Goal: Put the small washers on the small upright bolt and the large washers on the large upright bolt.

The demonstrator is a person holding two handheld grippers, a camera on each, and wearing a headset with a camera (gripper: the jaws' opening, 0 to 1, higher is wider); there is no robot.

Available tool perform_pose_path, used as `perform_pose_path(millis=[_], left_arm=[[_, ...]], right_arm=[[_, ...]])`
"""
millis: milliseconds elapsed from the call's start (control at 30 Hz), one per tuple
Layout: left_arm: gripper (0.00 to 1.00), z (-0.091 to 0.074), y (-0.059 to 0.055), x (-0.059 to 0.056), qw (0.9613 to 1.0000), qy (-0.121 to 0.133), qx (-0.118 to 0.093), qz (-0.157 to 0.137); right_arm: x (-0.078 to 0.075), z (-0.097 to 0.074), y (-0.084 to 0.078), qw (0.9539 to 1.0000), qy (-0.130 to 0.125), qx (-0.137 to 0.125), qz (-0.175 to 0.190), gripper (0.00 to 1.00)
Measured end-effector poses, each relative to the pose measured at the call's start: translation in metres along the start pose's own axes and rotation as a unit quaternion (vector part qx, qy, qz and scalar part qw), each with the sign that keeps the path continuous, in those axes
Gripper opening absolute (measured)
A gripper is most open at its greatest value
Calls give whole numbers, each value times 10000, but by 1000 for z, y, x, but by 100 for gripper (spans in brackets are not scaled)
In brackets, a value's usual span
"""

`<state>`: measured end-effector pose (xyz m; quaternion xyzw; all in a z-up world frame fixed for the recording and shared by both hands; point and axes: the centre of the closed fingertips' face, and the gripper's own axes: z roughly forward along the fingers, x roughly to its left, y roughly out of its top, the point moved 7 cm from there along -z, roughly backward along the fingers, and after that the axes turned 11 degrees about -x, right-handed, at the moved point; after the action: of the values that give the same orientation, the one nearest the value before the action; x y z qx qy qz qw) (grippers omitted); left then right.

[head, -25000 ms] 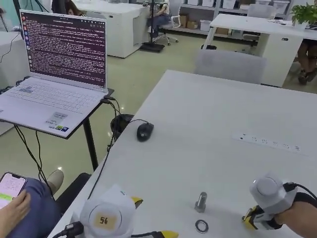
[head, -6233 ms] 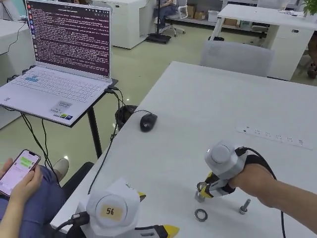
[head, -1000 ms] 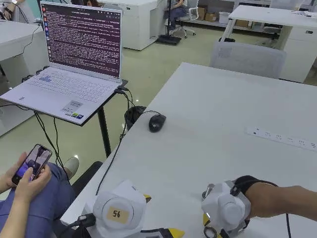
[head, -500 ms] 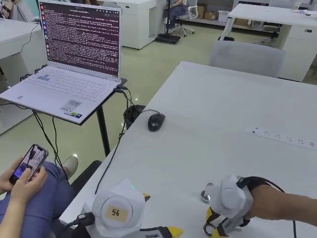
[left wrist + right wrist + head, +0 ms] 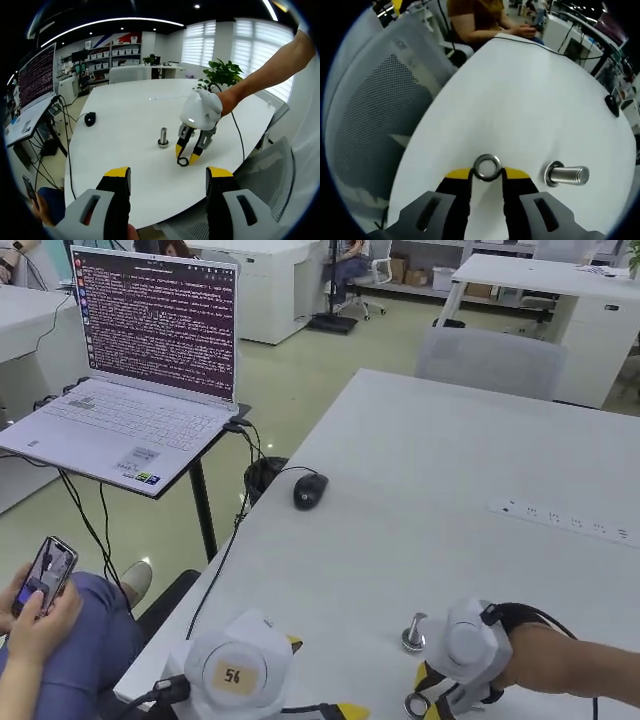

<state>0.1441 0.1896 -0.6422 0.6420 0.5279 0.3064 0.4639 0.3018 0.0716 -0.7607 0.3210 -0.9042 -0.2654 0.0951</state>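
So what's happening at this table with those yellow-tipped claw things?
A person is working with a hand-held gripper in each hand. The right gripper has its jaws pinched on a metal washer, low over the white table and right next to an upright bolt. The washer is not on the bolt yet. The left gripper sits open near the table's edge, holding nothing.
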Motion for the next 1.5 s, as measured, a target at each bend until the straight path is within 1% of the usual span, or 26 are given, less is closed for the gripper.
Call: perform_pose_path(millis=[67, 167, 267, 300, 400, 500, 700, 867, 900, 1033, 1500], left_arm=[[60, 0, -1, -1, 10000, 0, 10, 2], [60, 0, -1, -2, 10000, 0, 1, -6], [60, 0, 0, -2, 10000, 9, -17, -15], [60, 0, 0, -2, 10000, 17, -16, -12], [60, -1, 0, -1, 10000, 37, -13, -15], [60, -2, -1, 1, 10000, 54, -13, -22], [60, -3, -2, 2, 10000, 59, -2, -23], [60, -2, -3, 0, 10000, 38, -4, -26], [60, -2, -3, 0, 10000, 39, -2, -25], [60, -2, -2, 0, 10000, 49, -17, -40], [60, -1, -1, -1, 10000, 35, -13, -20]], right_arm=[[0, -1, 0, 10000, 5, 20, -5, 25], [0, 0, 0, 10000, -57, 24, 69, 24], [1, 0, 0, 9990, -218, -72, 379, 23], [1, 0, -1, 9979, -291, -148, 564, 23], [2, 0, -1, 9945, -434, -257, 919, 23], [2, 0, -1, 9937, -483, -263, 976, 23], [5, 1, -1, 9936, -556, -234, 957, 23], [5, 2, 1, 9960, -498, -97, 736, 24], [5, 2, 2, 9963, -487, -103, 696, 24], [3, 3, 2, 9960, -503, -129, 733, 26], [3, 3, 1, 9966, -454, -200, 657, 26]])
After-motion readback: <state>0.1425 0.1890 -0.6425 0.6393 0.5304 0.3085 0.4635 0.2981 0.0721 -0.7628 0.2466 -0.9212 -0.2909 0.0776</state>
